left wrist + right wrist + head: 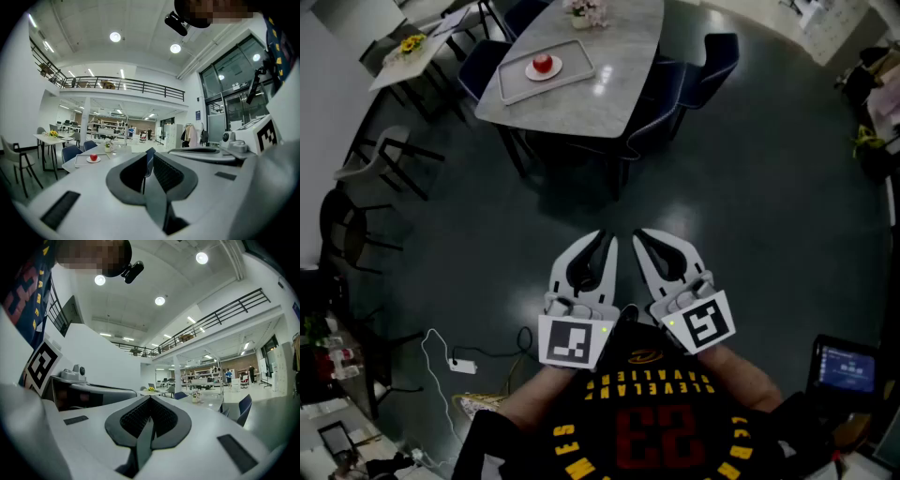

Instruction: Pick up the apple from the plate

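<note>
A red apple (542, 64) sits on a small white plate (531, 75) inside a white tray (514, 90) on the grey marble table (591, 94), far ahead of me. In the left gripper view the apple (93, 157) shows small at the left on the plate (88, 161). Low over the dark floor, well short of the table, my left gripper (603, 235) (146, 158) is shut and empty. Close beside it, my right gripper (638, 234) (150, 400) is also shut and empty. I cannot make out the apple in the right gripper view.
Blue chairs (703, 66) ring the table, and a vase of flowers (585, 11) stands at its far end. A second table with yellow flowers (411, 43) and grey chairs (389, 155) is at the left. A white cable and adapter (461, 364) lie on the floor.
</note>
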